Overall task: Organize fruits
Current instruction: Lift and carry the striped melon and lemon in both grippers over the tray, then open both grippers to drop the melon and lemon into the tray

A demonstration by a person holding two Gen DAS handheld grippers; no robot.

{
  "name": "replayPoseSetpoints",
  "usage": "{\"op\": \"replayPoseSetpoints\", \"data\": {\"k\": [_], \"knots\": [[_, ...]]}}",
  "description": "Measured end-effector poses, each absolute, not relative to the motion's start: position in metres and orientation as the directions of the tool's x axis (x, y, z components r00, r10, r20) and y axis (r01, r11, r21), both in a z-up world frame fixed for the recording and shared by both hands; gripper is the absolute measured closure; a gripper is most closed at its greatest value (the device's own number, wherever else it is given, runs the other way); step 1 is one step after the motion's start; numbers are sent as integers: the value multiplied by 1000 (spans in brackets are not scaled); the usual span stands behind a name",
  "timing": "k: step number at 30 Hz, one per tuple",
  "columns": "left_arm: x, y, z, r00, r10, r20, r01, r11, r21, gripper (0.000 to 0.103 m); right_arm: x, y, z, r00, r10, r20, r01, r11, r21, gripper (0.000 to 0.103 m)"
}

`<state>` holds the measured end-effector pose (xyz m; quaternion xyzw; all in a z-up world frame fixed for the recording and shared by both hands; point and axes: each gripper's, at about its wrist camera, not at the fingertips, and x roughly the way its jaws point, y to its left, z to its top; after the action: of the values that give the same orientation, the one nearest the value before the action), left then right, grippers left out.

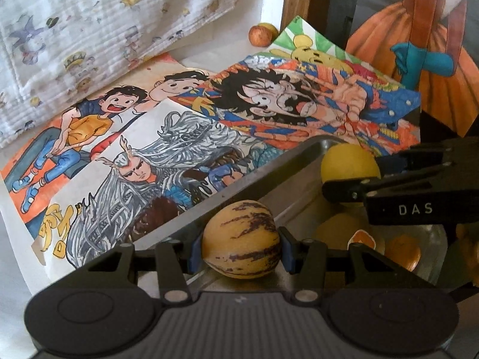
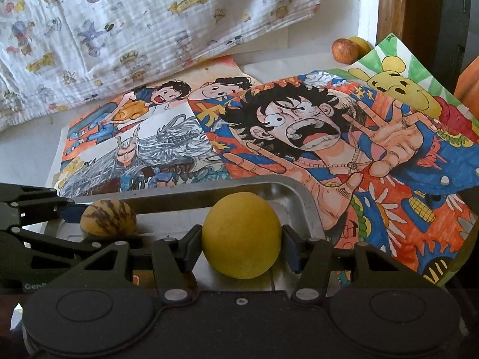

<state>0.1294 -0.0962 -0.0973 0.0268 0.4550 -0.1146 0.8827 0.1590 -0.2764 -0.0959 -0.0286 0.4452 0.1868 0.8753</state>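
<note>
My left gripper is shut on a yellow fruit with purple stripes, held over the left side of a metal tray. My right gripper is shut on a plain yellow round fruit over the same metal tray. In the left wrist view the right gripper and the yellow fruit show at the right. In the right wrist view the striped fruit and the left gripper's fingers show at the left. Two small fruits lie far back on the table.
Colourful cartoon drawings cover the table beyond the tray. A white printed cloth lies at the back left. A glass bowl with orange fruits sits at the right. A wooden frame stands at the back right.
</note>
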Motion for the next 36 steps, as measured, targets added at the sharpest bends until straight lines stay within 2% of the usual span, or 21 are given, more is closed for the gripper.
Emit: {"op": "replayPoseSetpoints", "data": {"k": [17,23,25,26,28,31,36], "knots": [[129,-96,-96,564,-168,-808,225,973,-45,47,160,-277,-96,531,306,-790,-349,929,126,44],[126,-94,-93,573,-164,-803,224,974,-39,42,157,-277,-87,546,320,-774,-348,927,137,40],[123,-91,-89,586,-168,-793,223,974,-41,33,154,-278,-81,557,324,-765,-344,928,143,36],[121,-90,-86,598,-168,-784,223,974,-39,30,153,-279,-77,564,329,-758,-343,928,147,31],[116,-87,-77,629,-171,-758,224,974,-34,15,148,-280,-68,584,337,-738,-340,928,154,25],[107,-81,-63,678,-162,-717,222,975,-10,4,138,-282,-51,617,346,-707,-332,929,165,17],[84,-62,-38,733,-160,-661,200,980,-15,1,102,-284,-10,701,356,-618,-320,931,174,2]]}}
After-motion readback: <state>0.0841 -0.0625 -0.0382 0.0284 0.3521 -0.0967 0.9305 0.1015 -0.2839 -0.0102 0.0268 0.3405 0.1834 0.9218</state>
